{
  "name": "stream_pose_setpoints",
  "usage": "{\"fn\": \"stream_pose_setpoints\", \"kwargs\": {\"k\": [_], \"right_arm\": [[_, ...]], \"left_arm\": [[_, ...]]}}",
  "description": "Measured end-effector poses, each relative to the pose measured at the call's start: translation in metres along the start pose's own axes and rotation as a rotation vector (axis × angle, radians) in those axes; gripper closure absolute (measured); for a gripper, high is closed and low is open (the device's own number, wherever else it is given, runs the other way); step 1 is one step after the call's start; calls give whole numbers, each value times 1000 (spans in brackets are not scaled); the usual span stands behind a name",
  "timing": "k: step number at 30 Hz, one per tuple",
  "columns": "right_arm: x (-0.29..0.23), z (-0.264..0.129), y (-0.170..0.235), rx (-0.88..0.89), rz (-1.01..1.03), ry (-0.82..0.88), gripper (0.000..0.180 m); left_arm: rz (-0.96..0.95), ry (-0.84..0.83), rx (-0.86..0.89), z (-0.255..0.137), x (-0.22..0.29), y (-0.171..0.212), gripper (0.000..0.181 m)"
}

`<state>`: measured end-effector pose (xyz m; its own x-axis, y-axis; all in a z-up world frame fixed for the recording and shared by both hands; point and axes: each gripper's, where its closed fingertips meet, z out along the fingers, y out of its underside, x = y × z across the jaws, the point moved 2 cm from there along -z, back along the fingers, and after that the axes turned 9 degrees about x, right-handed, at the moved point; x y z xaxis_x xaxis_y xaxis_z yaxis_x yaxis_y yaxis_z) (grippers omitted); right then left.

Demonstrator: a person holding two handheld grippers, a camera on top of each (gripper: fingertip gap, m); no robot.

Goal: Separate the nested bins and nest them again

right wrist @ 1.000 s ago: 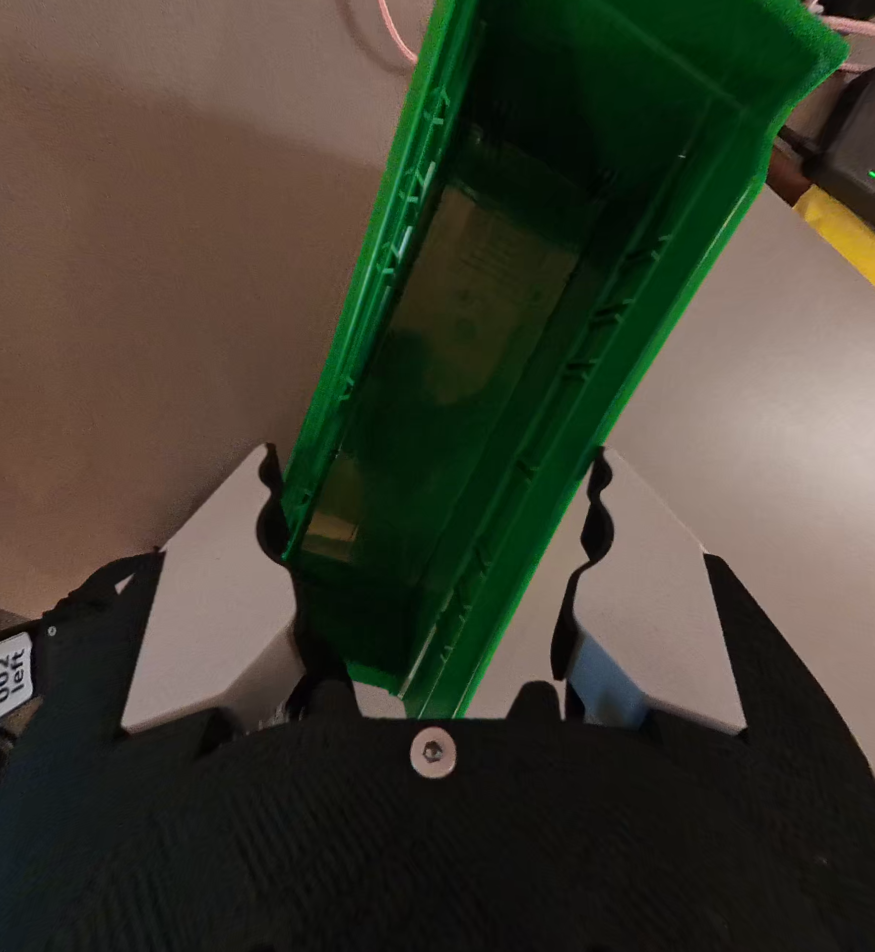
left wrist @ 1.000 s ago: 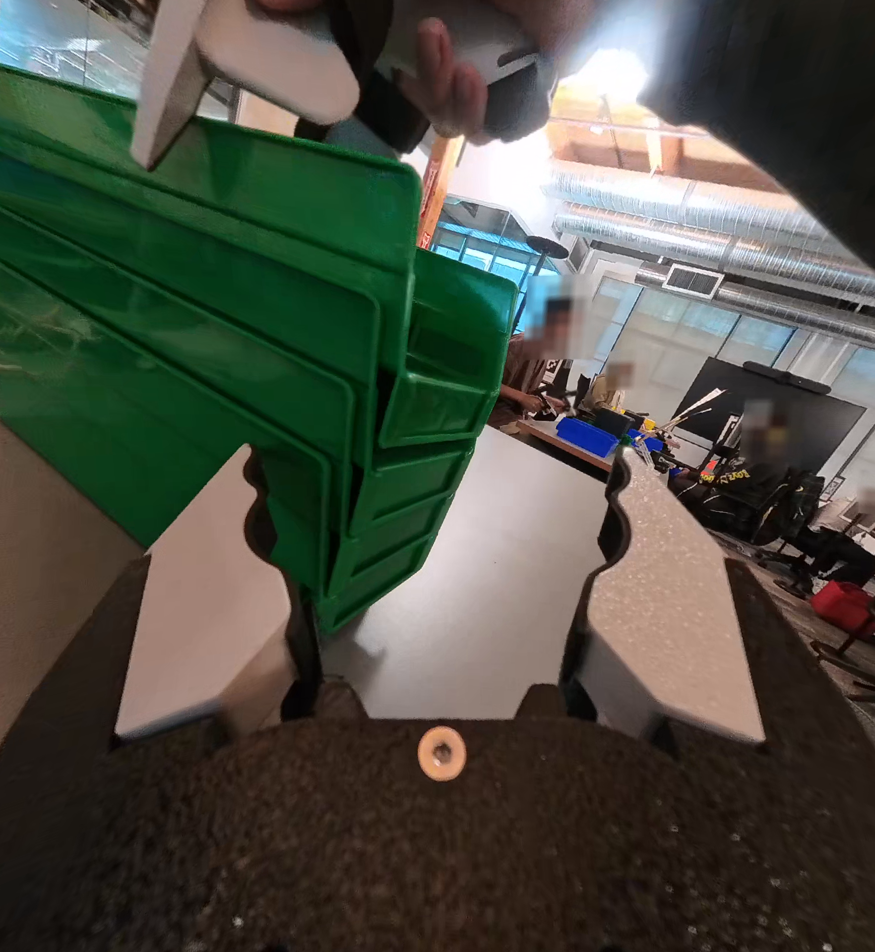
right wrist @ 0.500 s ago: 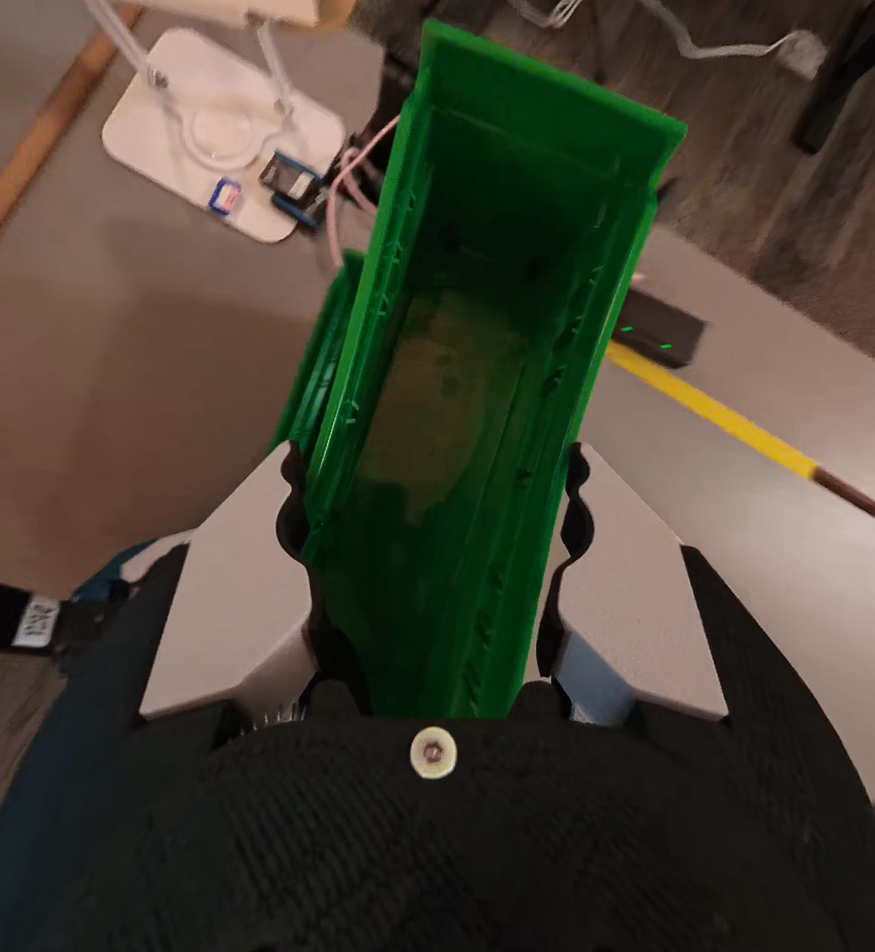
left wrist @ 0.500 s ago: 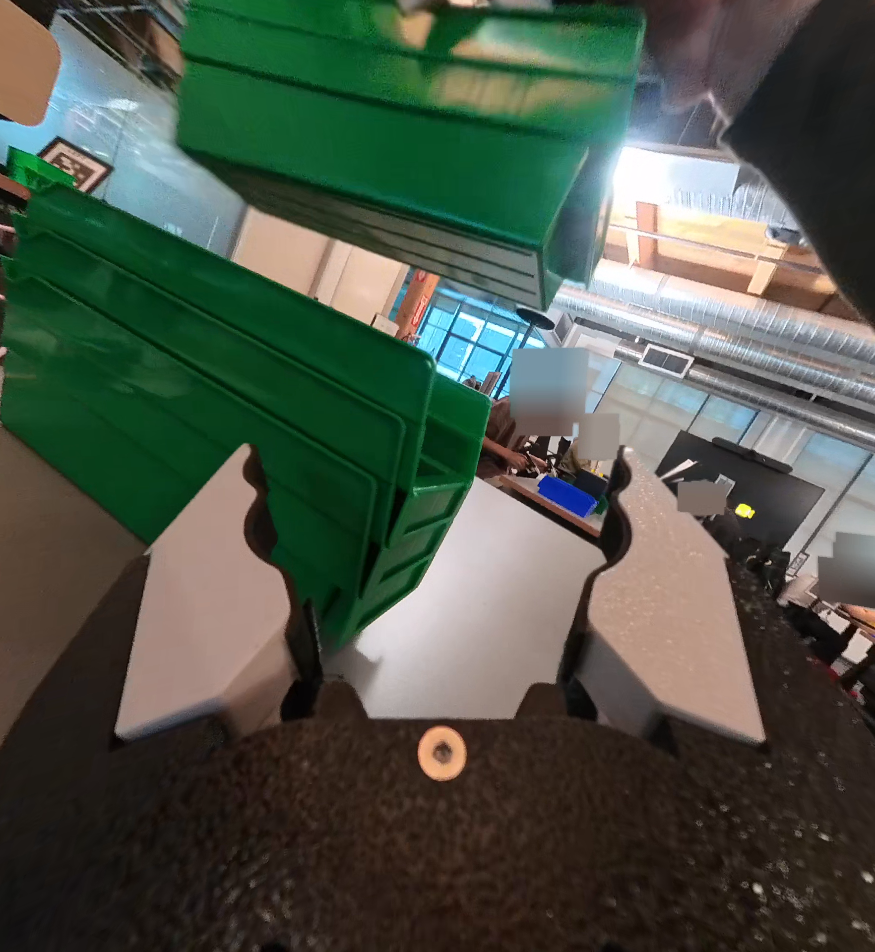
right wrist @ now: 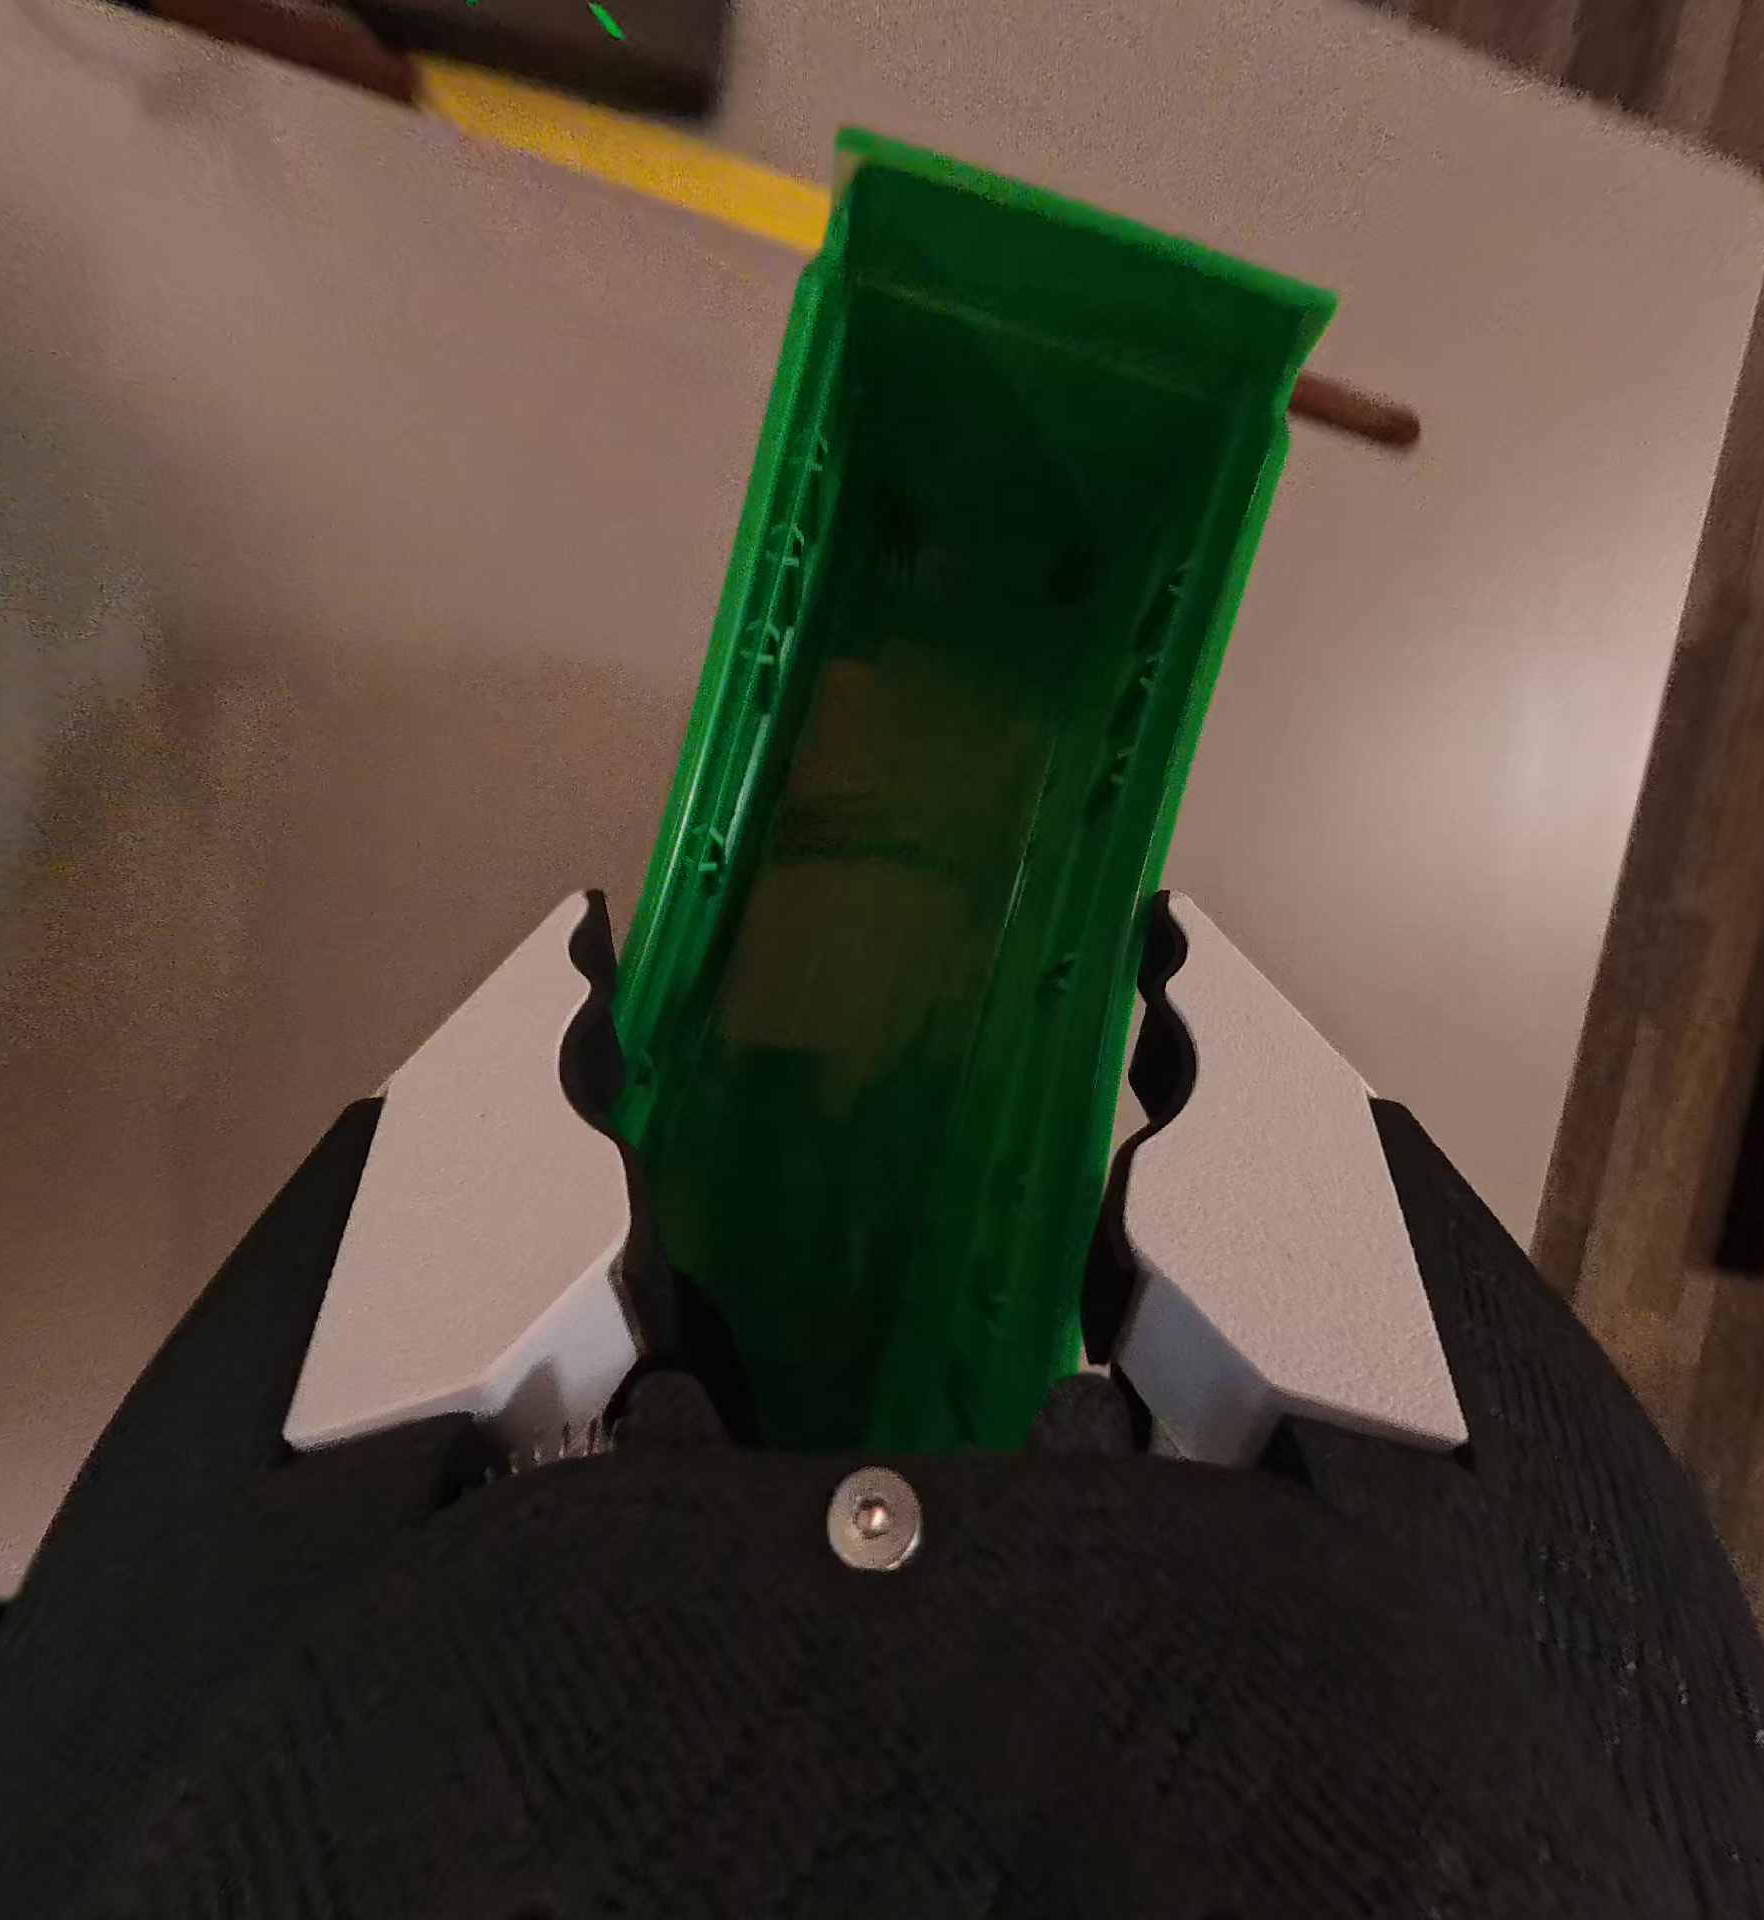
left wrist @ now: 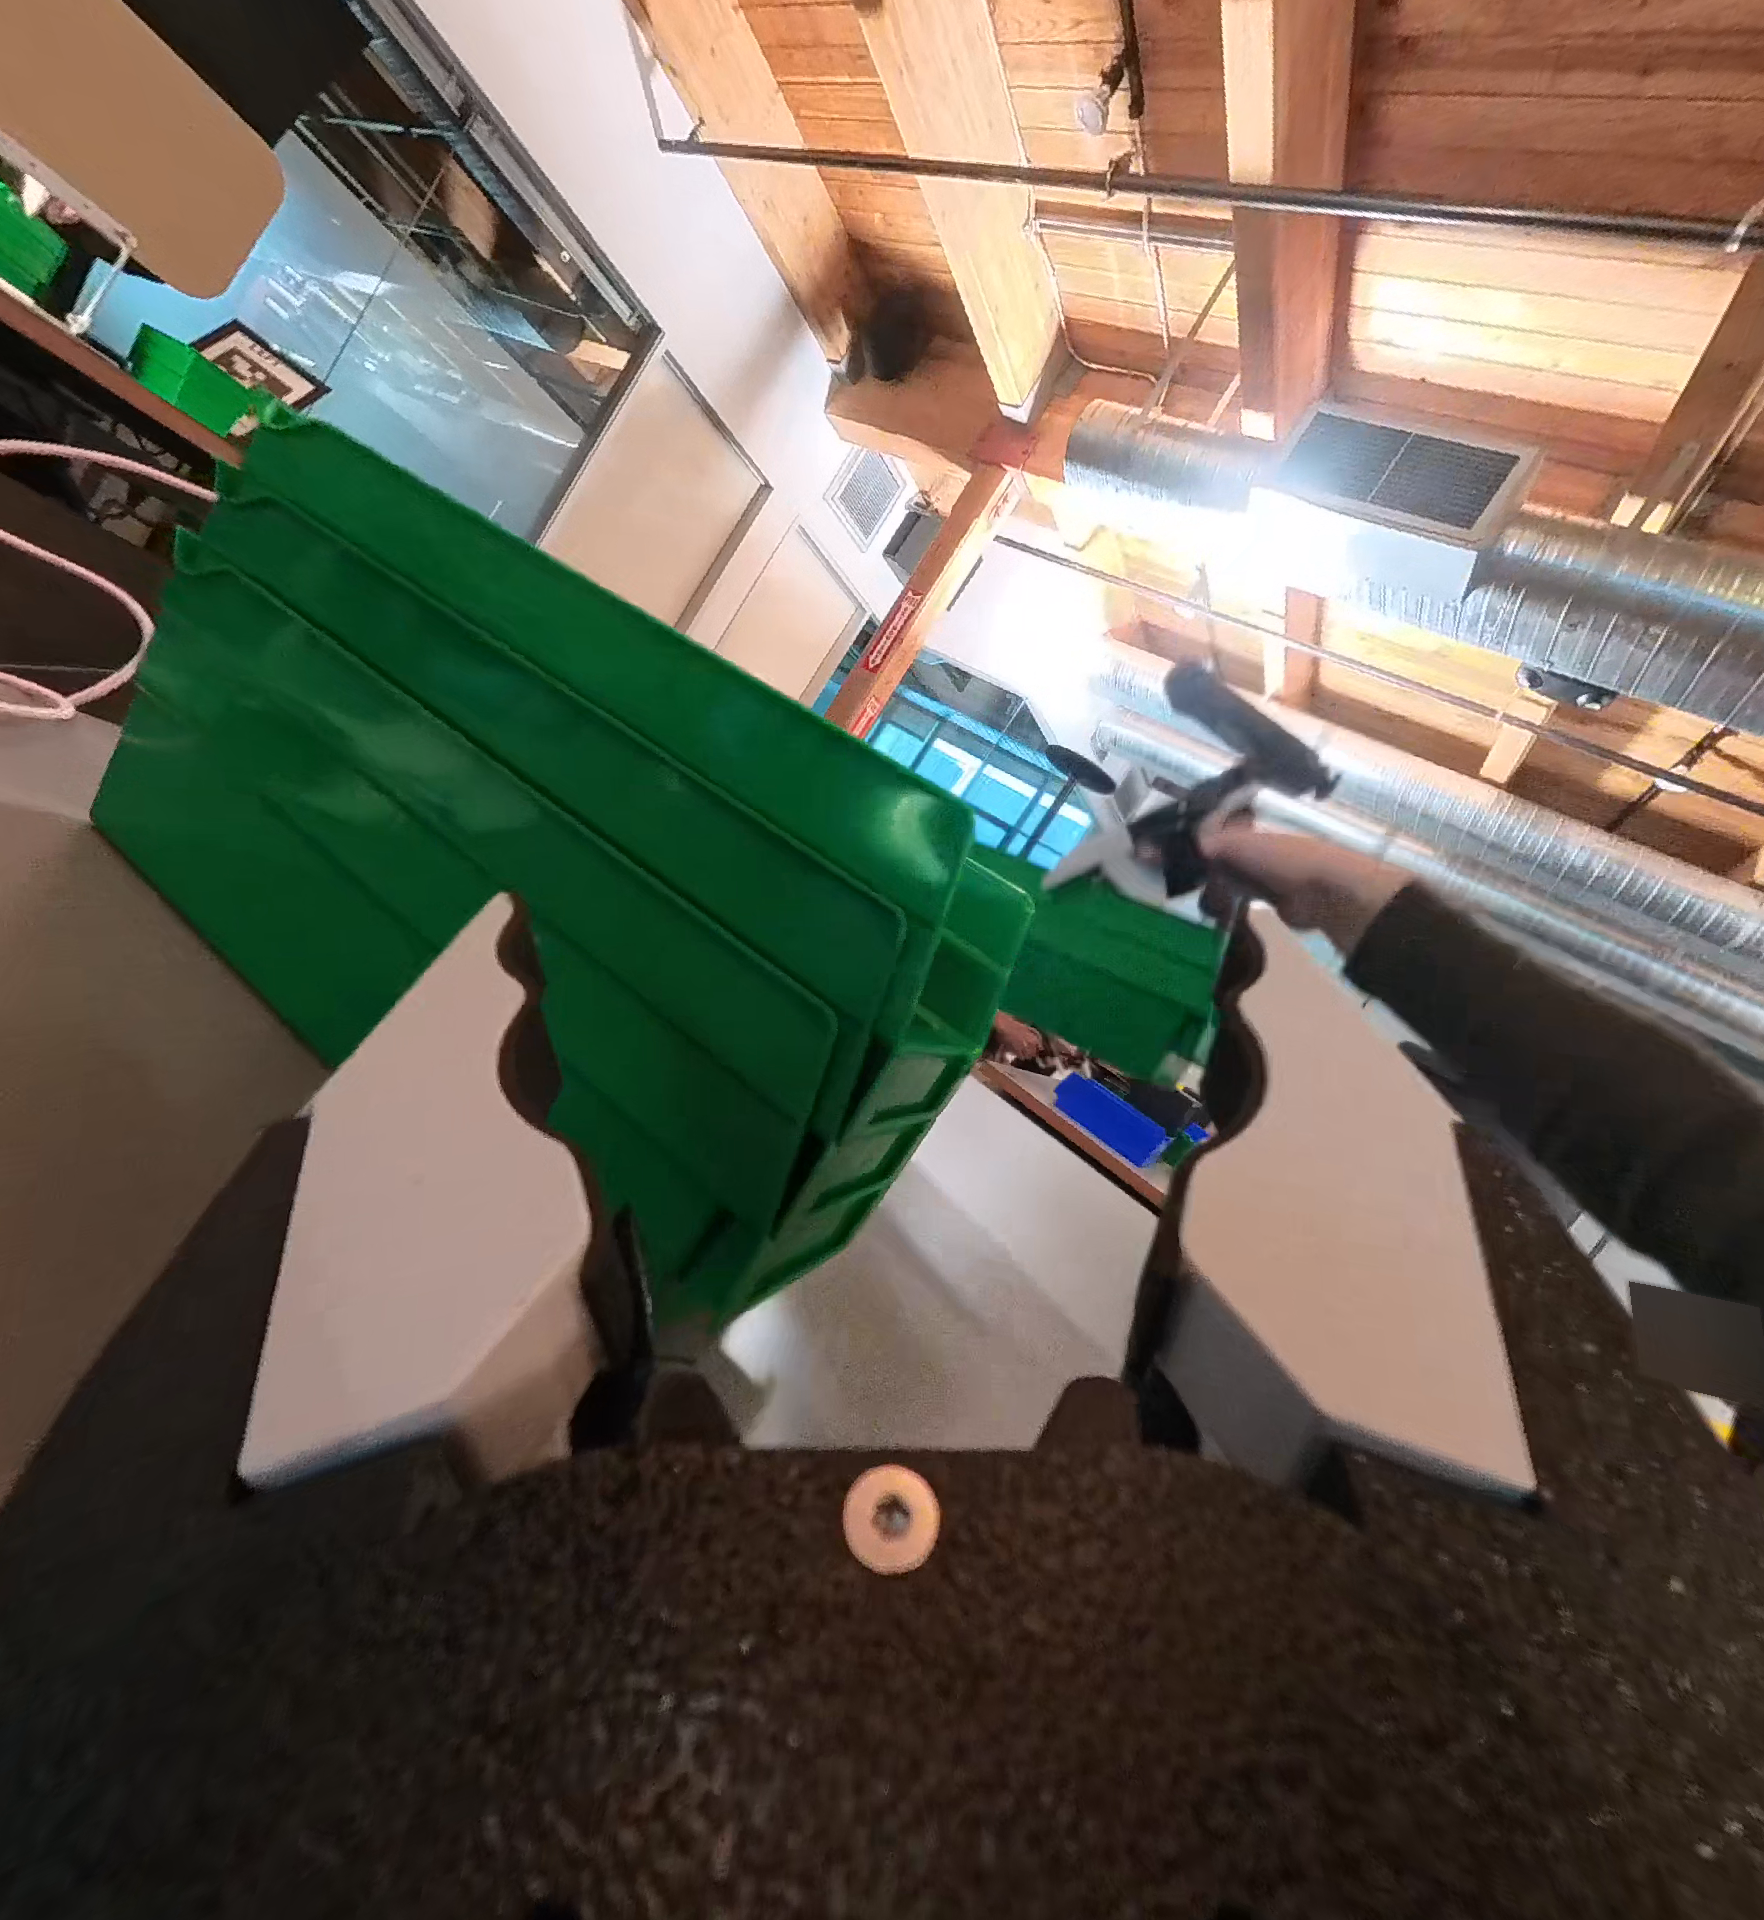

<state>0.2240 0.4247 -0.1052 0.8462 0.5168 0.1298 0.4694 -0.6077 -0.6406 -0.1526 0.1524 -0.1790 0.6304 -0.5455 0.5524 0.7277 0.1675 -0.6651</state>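
left wrist view: our left hand-held gripper (left wrist: 862, 1101) spread wide, stack of nested green bins (left wrist: 504, 831) on the tabletop (left wrist: 47, 1039) against its left finger, right wrist view: our right hand-held gripper (right wrist: 873, 1081) pinching a single green bin (right wrist: 961, 727) above the tabletop

Left wrist view bright: blown-out glare by the ceiling duct (left wrist: 1636, 613), daylight through far windows, sheen on the surface (left wrist: 909, 1320). Strong fisheye bend at the edges; far hand (left wrist: 1283, 873) motion-smeared. Right wrist view dim, warm, grainy, motion-blurred; green bin (right wrist: 961, 727) soft at its far end, faint highlight on the surface at right.
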Motion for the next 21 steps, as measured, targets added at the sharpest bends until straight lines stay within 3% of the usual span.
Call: {"fn": "stream_pose_setpoints", "kwargs": {"k": [7,11,15,21], "right_arm": [[59,49,95,-49,117,14,73],[62,52,105,-48,106,32,59],[35,17,50,63,96,59,46],[-166,-30,-43,176,-100,-302,47]], "left_arm": [[-15,4,5,1,-1,-1,53],[-11,-1,9,0,-2,-2,49],[11,-32,37,-1,-5,-6,46],[18,-73,67,-3,-11,-10,40]]}}
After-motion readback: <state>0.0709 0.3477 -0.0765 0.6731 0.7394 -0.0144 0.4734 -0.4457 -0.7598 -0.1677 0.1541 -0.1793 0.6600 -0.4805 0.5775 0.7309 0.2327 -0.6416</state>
